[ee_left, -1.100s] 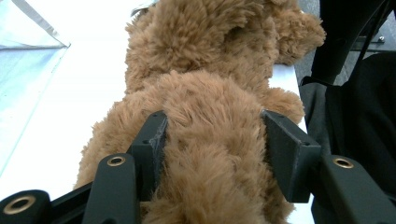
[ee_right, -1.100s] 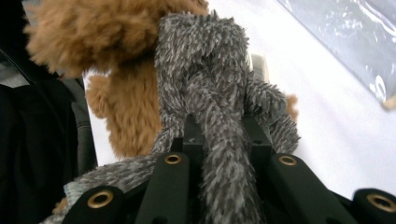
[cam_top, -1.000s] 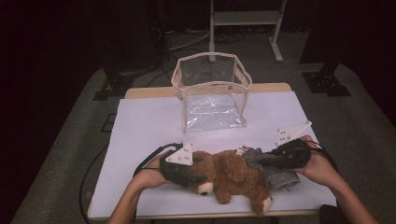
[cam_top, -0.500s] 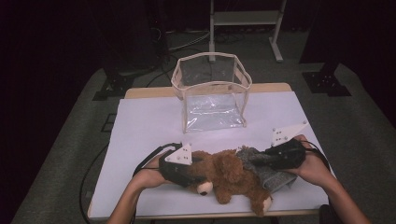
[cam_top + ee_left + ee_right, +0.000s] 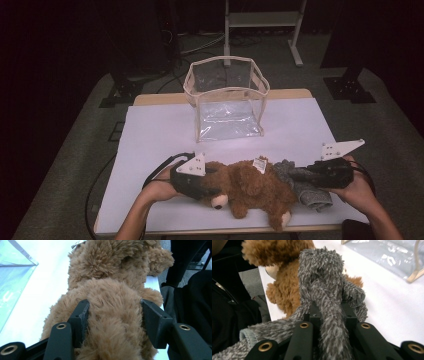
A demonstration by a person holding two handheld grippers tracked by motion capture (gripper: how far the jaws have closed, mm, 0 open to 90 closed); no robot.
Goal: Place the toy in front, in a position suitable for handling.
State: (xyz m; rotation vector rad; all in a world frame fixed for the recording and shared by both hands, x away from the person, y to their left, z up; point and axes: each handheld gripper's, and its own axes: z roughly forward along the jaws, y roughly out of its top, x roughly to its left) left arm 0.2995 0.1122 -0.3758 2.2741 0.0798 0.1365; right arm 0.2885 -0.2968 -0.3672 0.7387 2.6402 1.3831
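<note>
So right now I've got the brown teddy bear [image 5: 250,187] lying on its side along the near edge of the counter [image 5: 160,135], with a grey fuzzy sock [image 5: 305,187] draped against its back end. My left gripper [image 5: 113,315] has its jaws pressed into the bear's fur on both sides, clamped on the plush body about halfway closed. My right gripper [image 5: 329,312] has its jaws pinched nearly together on a bunched fold of the sock.

The clear zip bag [image 5: 227,100] stands open farther back, well apart from both toys, so I figure that's where this stuff ends up.

What worries me: the sock is touching the bear, and fuzzy on fuzzy tends to cling. If I pull the sock away, the bear could drag with it unless the left side holds firm. Fur compresses too, so that grip might slide off. Also the bear sits really close to the near edge; a sloppy tug could roll it onto the floor. And the right jaws only have a fold, so the sock could slip free mid-lift.
</note>
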